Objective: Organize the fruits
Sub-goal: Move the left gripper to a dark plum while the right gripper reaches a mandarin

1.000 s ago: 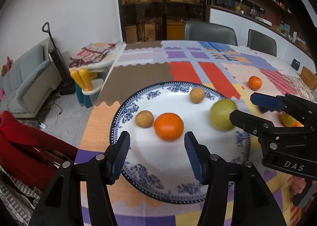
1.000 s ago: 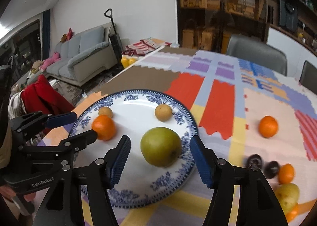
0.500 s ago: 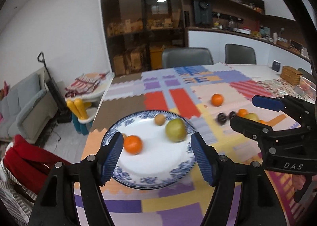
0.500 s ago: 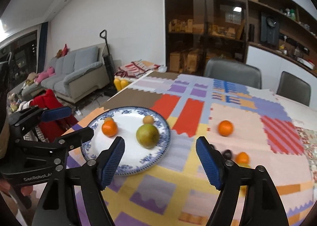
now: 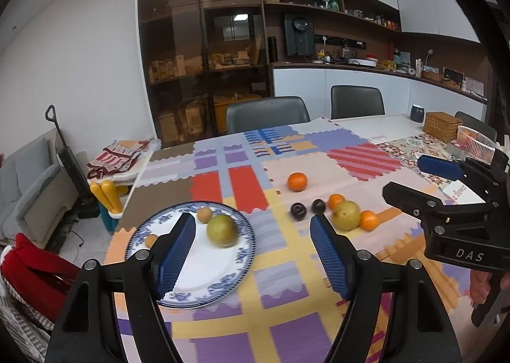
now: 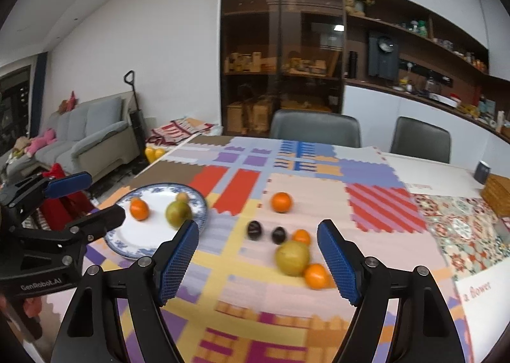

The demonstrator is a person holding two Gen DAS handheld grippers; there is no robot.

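Observation:
A blue-and-white plate (image 5: 232, 270) (image 6: 127, 238) lies at the table's left and holds a green pear (image 5: 222, 230) (image 6: 178, 212), an orange (image 6: 139, 209) and two small brown fruits (image 5: 204, 214). Loose on the patchwork cloth lie an orange (image 5: 297, 181) (image 6: 281, 202), two dark plums (image 5: 298, 211) (image 6: 254, 230), a second pear (image 5: 346, 219) (image 6: 292, 257) and two small oranges (image 5: 369, 220) (image 6: 315, 276). My left gripper (image 5: 253, 251) is open and empty, high above the plate's right edge. My right gripper (image 6: 258, 262) is open and empty, above the loose fruit.
Two grey chairs (image 5: 267, 112) stand at the table's far side. A wicker box (image 5: 441, 125), a dark mug (image 5: 417, 112) and a pink basket (image 5: 475, 143) sit at the far right. A sofa (image 6: 92, 136) and red cloth (image 5: 28, 270) lie off the table's left.
Both grippers have risen and drawn back from the plate, so the fruit looks smaller. The pear and orange stay on the plate. Both stay open.

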